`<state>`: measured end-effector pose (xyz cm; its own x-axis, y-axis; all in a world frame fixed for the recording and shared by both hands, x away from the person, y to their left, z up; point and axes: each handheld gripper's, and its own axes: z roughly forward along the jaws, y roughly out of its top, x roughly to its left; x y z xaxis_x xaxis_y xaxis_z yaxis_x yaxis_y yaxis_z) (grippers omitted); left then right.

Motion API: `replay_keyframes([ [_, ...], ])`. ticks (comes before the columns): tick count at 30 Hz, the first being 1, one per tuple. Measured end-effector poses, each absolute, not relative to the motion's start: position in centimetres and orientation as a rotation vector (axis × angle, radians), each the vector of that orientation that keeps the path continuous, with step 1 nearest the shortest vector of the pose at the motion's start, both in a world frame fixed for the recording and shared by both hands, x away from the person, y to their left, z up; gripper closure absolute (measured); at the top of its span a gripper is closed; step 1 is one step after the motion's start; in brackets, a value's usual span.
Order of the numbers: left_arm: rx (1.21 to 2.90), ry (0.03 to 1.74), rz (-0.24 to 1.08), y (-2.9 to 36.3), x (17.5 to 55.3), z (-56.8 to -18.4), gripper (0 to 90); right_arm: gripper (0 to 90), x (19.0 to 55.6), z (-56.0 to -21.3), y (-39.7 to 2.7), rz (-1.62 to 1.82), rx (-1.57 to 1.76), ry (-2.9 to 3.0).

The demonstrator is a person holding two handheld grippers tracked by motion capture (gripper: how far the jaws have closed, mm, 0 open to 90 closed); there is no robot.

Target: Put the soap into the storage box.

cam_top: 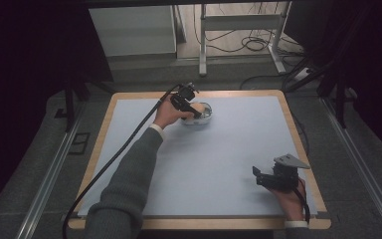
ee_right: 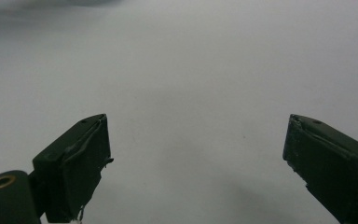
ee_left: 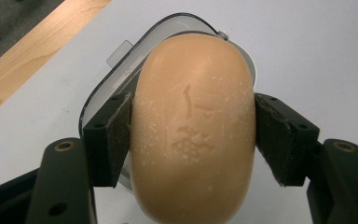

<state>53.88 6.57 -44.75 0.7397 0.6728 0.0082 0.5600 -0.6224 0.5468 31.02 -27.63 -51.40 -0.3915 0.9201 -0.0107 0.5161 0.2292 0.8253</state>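
Surface: pale blue mat point(cam_top: 229, 159) on a wood-edged table point(cam_top: 298, 134), dark room around it.
Soap: my left gripper point(ee_left: 192, 140) is clamped across the sides of the tan soap bar point(ee_left: 193, 130), held over the clear dish point(cam_top: 205, 115) near 12 o'clock on the mat.
Right gripper point(ee_right: 196, 154): jaws apart, holding nothing, parked near 4 o'clock.
Risk one: I judge the rounded, slick bar may squirt from my pads.
Risk two: a tilted release could land it on the dish rim and tip the dish.
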Motion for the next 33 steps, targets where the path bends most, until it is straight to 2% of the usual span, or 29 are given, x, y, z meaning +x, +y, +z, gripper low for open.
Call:
replay_keyframes([
  [20,2.437,0.962,0.239,6.4,55.2,-47.1,31.8,7.4,31.2,-51.7,-27.6,1.034,1.323,2.004],
  [33,2.363,0.955,0.291,8.3,52.8,-44.3,29.7,7.4,31.1,-51.7,-27.1,1.033,1.310,2.015],
])
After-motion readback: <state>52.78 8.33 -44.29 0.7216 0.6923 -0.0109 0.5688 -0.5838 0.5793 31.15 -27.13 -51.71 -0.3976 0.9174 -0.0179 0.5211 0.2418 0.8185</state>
